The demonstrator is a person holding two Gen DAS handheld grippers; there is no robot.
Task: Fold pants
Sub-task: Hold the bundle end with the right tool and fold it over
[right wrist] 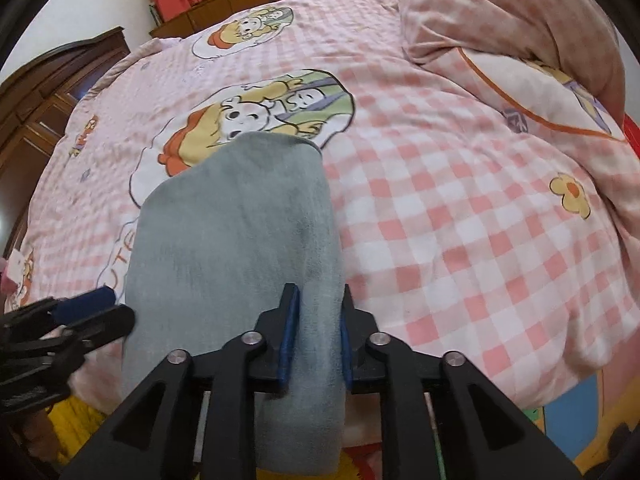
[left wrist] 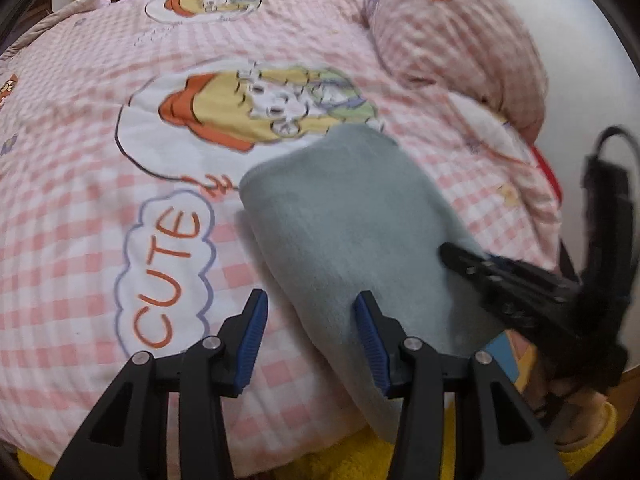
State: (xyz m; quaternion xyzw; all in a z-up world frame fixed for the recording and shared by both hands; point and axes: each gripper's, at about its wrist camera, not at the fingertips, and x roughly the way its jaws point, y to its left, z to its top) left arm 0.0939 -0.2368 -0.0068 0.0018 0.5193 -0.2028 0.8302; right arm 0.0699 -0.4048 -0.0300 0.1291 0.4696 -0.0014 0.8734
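The grey pants (left wrist: 344, 216) lie folded into a long strip on the pink checked bed cover, with their near end hanging over the bed's front edge. My left gripper (left wrist: 312, 320) is open at the pants' left edge: one blue pad rests over the cloth, the other over the cover. In the right wrist view the pants (right wrist: 240, 232) run straight away from me. My right gripper (right wrist: 318, 320) is shut on their right edge, and grey cloth fills the gap between its pads. Low on the left of this view, the left gripper (right wrist: 96, 308) shows beside the cloth.
A pink checked bed cover (right wrist: 460, 208) with cartoon prints spans the bed. A bunched quilt and pillow (right wrist: 520, 32) rise at the far right. Dark wooden furniture (right wrist: 48, 92) stands on the left. Yellow floor covering (left wrist: 352, 456) shows below the bed's edge.
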